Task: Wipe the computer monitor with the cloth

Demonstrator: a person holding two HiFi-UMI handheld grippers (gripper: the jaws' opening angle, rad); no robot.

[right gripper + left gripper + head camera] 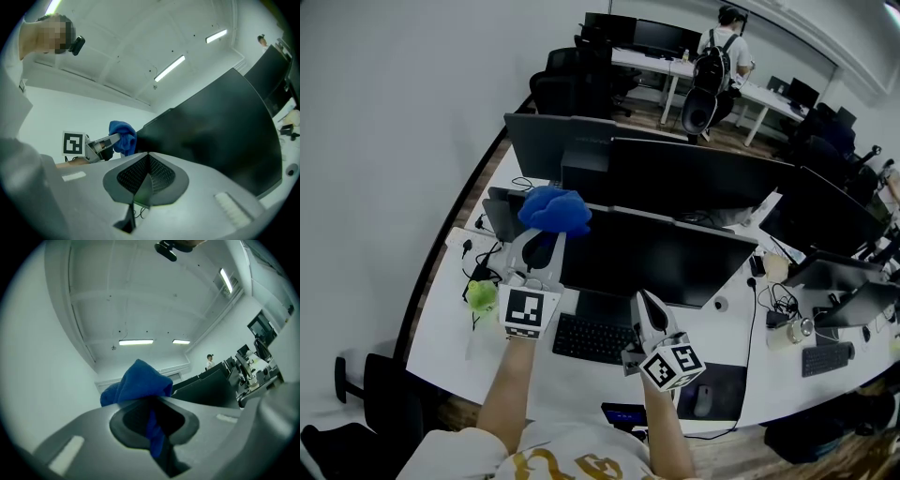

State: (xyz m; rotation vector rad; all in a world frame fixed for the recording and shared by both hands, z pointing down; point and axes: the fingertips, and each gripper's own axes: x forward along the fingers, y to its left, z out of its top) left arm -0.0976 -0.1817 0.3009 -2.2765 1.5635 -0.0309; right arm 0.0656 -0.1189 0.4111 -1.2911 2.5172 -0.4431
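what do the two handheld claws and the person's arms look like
Both are pale grey plastic. The left claw and right claw each carry a white cube with black square markers and narrow toward the tip. The right one's pads are dark with a fine mesh texture. The person wears a white short-sleeved shirt with gold print; forearms are bare.

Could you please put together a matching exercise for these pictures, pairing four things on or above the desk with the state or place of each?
Things:
1. fuzzy blue cloth
2. right gripper
3. wide black computer monitor
4. flat black keyboard

States or places:
A. jaws together, nothing between them
B. lies on the white desk, below the screen
C. pinched by the left gripper, at the screen's upper left corner
D. stands upright, screen dark

Pairs: 1-C; 2-A; 3-D; 4-B.
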